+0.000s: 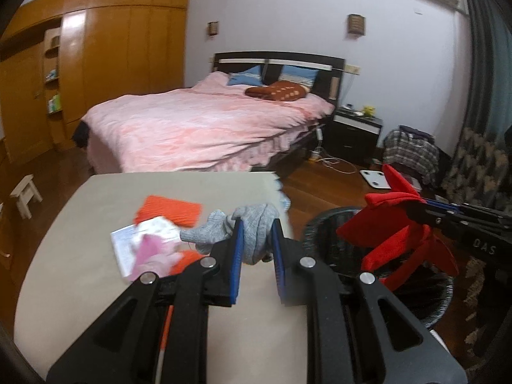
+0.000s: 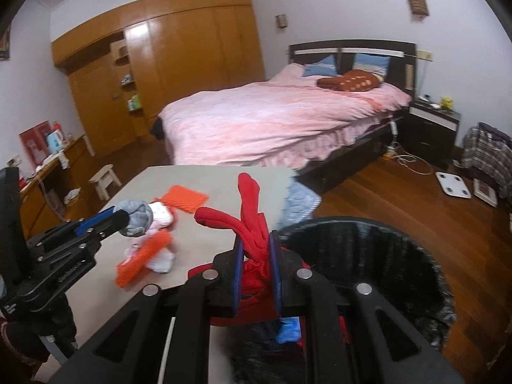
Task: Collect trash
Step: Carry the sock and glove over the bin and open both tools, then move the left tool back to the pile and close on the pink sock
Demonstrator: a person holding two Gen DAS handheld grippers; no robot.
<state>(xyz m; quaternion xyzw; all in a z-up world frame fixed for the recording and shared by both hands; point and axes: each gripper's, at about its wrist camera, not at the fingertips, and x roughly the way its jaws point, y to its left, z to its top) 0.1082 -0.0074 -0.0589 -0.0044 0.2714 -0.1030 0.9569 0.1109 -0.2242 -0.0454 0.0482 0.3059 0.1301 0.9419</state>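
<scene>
I'm gripping a grey knitted glove [image 1: 256, 233] with the left gripper [image 1: 257, 233], its blue pads [image 1: 237, 246] clamped on either side of the fabric, and I'm holding it above the beige table [image 1: 96, 288]. From the right wrist view that glove is showing as a bunched grey ball at the fingertips. With the right gripper [image 2: 257, 249] I'm squeezing a red cloth [image 2: 252, 211] tight between the pads [image 2: 238, 262], and it's hanging just at the rim of the black-lined trash bin [image 2: 384, 256], beside the table's edge. On the table, an orange mat [image 1: 169, 209], a pink-and-white crumpled wrapper [image 1: 150, 246] and an orange strip [image 2: 144, 259] are lying close together. Behind it all I'm seeing the bed with its pink cover [image 1: 198, 124].
</scene>
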